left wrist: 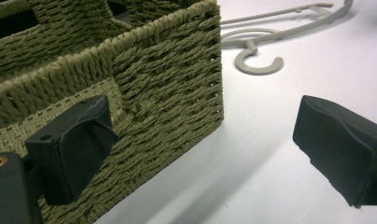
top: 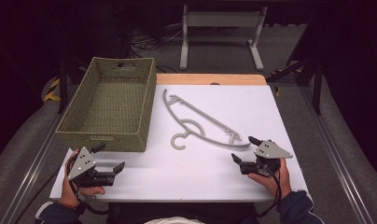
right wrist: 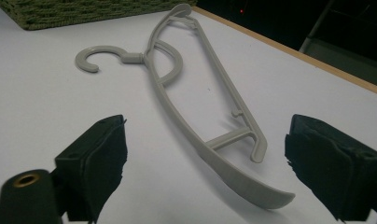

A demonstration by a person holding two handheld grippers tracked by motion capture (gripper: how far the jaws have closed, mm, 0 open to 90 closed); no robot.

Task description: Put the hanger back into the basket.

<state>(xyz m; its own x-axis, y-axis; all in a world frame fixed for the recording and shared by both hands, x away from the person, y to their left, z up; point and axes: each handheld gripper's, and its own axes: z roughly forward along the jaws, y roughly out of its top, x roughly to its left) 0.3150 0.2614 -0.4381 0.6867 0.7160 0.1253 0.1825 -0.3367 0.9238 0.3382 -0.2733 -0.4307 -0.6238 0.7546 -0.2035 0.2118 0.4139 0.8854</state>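
A grey plastic hanger [top: 196, 122] lies flat in the middle of the white table, its hook [top: 178, 141] toward the near side. A green woven basket [top: 111, 101] stands at the left, with nothing visible inside. My left gripper [top: 109, 157] is open near the basket's front right corner [left wrist: 196, 84], nothing between its jaws; the hanger's hook [left wrist: 256, 60] lies beyond. My right gripper [top: 245, 149] is open at the near right, just short of the hanger's near end [right wrist: 242, 179], jaws wide on either side of it without touching.
The white table surface [top: 252, 112] has a wooden strip [top: 210, 79] along its far edge. A white metal frame [top: 221, 28] stands on the floor beyond. Metal rails [top: 336, 158] run along both sides of the table.
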